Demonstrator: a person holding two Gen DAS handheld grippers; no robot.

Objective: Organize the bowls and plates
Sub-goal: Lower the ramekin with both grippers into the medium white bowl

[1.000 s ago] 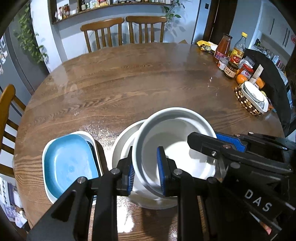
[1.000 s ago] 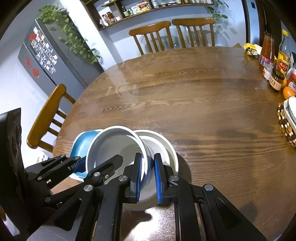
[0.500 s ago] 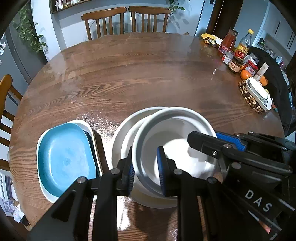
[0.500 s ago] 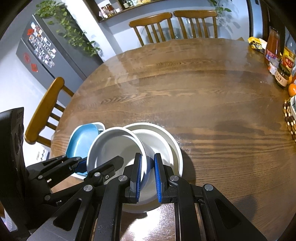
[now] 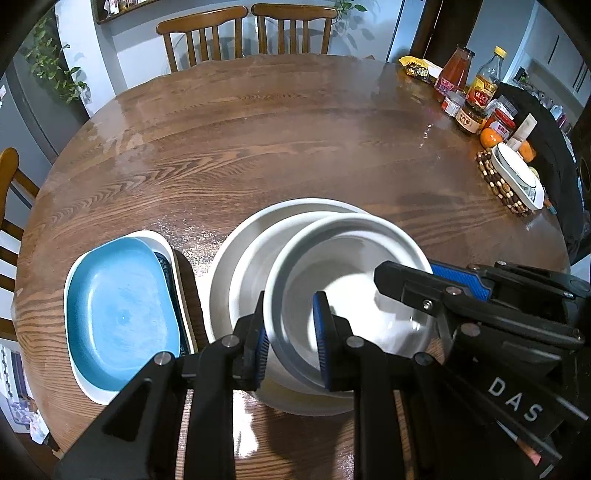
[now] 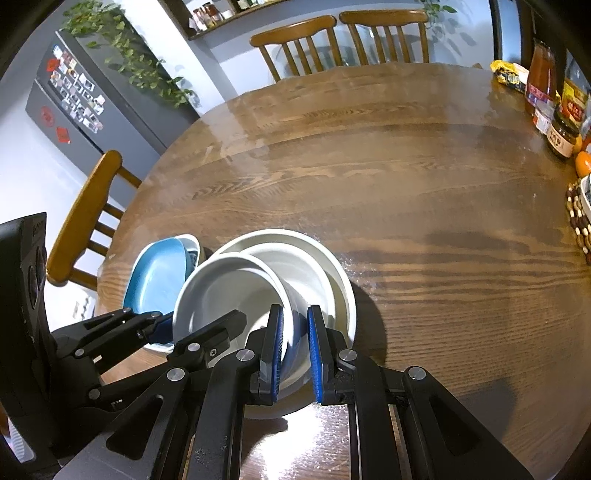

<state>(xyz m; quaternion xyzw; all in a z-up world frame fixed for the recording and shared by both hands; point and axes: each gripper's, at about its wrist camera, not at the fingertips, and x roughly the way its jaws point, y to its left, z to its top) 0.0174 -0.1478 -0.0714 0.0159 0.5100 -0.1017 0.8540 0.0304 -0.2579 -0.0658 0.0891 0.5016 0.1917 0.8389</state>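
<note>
Blue pads on the left claw pinch the near rim of a white bowl, one pad outside the wall and one inside. The right claw clamps the same bowl on its right-hand rim, its blue pads pressed to either side of the wall. Held by both claws, the bowl tilts and sits partly inside a wider white bowl that rests on the wooden counter close to its near edge. In the right wrist view the wider bowl shows past the held one on the far and right sides.

Just beside the bowls, toward the counter's left edge, a blue plate lies in a white dish, with a dark patterned piece showing between them along the right side. The middle of the counter is bare, glossy wood.

At the far right edge stand bottles and jars, oranges and a white dish on a beaded mat. Behind the far edge are two wooden chairs; another chair stands at the left edge.
</note>
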